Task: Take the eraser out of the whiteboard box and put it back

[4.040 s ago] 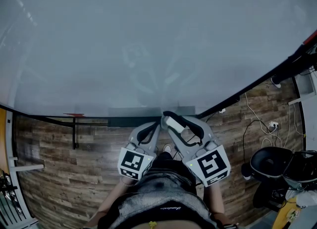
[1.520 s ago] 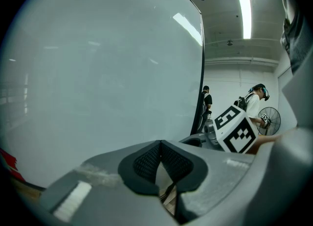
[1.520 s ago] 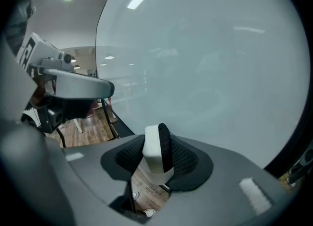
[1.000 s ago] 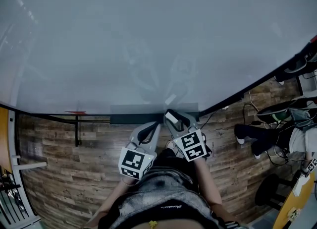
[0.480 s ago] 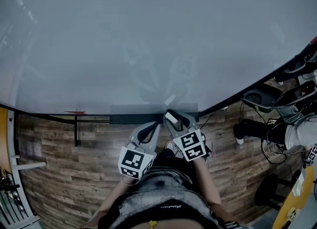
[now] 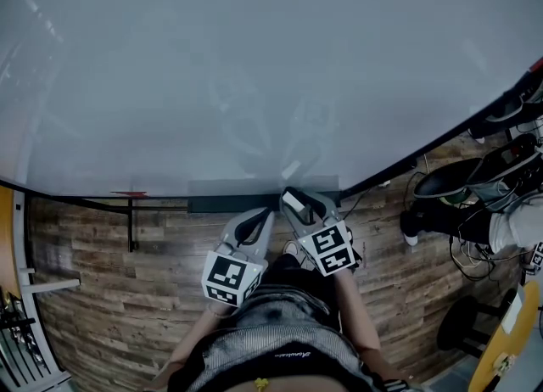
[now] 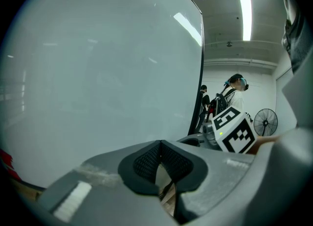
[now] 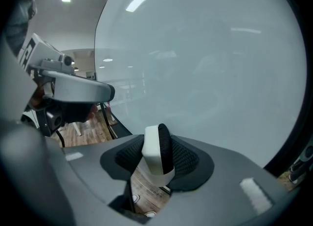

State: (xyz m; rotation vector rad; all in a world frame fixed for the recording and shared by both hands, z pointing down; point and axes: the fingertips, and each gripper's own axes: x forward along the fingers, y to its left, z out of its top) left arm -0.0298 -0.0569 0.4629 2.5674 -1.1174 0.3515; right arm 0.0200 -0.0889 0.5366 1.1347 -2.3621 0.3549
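Eraser (image 8: 155, 156) is clamped in the right tool (image 8: 158, 146), whose pads are opening, just beside the box (image 6: 225, 206). Left tool (image 7: 160, 146) is closed, empty. Put-back step is judged underway; lowering into the box is needed, then release.

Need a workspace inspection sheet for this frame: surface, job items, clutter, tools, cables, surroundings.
Surface: whiteboard, blank, only reflections.
Job's things: eraser is out of the dark box on the board's bottom edge.
Clutter: small red item on the ledge at left, too small to identify.
Tools: left tool shut, empty; right tool has the eraser between its pads, jaws easing open.
Cables: loose cables on the floor at right.
Surroundings: wood floor, fan, people in the background.
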